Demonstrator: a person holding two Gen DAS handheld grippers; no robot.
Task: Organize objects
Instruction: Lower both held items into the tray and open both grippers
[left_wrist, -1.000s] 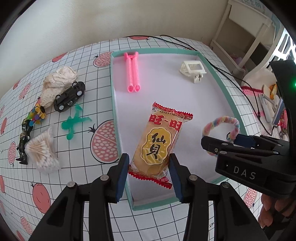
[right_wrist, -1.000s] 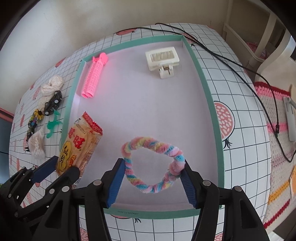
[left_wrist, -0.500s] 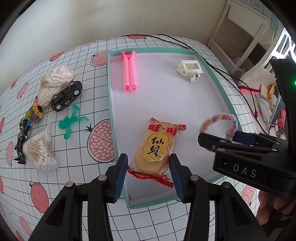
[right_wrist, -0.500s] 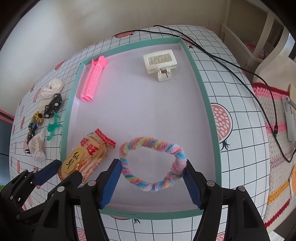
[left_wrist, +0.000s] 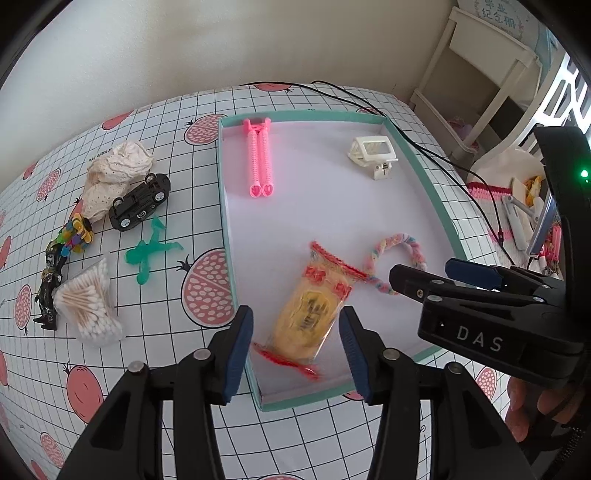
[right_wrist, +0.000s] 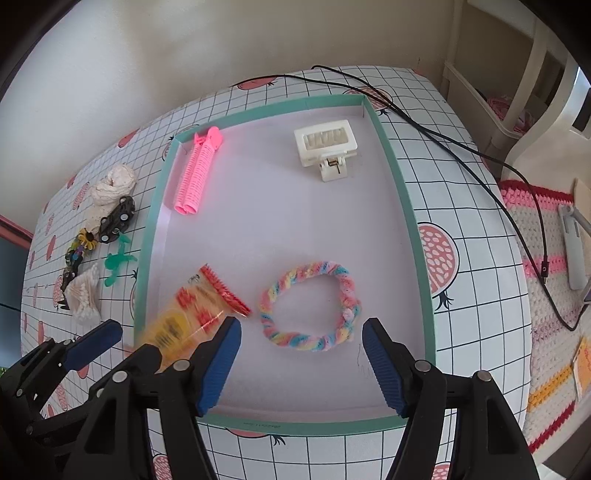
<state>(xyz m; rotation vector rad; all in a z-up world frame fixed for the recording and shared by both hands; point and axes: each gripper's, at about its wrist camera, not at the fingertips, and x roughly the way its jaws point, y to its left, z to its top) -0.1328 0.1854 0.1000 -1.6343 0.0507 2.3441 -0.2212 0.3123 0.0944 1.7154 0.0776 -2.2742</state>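
A teal-rimmed white tray (left_wrist: 226, 221) (right_wrist: 406, 221) lies on the checked tablecloth. A yellow-and-red snack packet (left_wrist: 314, 306) (right_wrist: 195, 314), blurred, sits loose at the tray's near left corner. My left gripper (left_wrist: 295, 350) hangs open just above it, its pads clear of the wrapper. A pastel twisted ring (right_wrist: 310, 306) (left_wrist: 399, 240) lies flat on the tray floor. My right gripper (right_wrist: 301, 358) is open just short of the ring, not touching it. Farther back in the tray rest a pink hair roller (left_wrist: 260, 162) (right_wrist: 195, 177) and a white claw clip (left_wrist: 373, 155) (right_wrist: 327, 146).
Left of the tray lie a crumpled white cloth (left_wrist: 114, 173), a black toy car (left_wrist: 140, 201), a green plastic figure (left_wrist: 147, 253), a bag of cotton swabs (left_wrist: 88, 302), coloured beads (left_wrist: 75, 234) and a dark figurine (left_wrist: 50, 280). A black cable (right_wrist: 461, 155) runs along the right side.
Both grippers have opened and drawn back toward the tray's near edge. The snack packet left the left pads and slid, tilted. The ring dropped free of the right pads.
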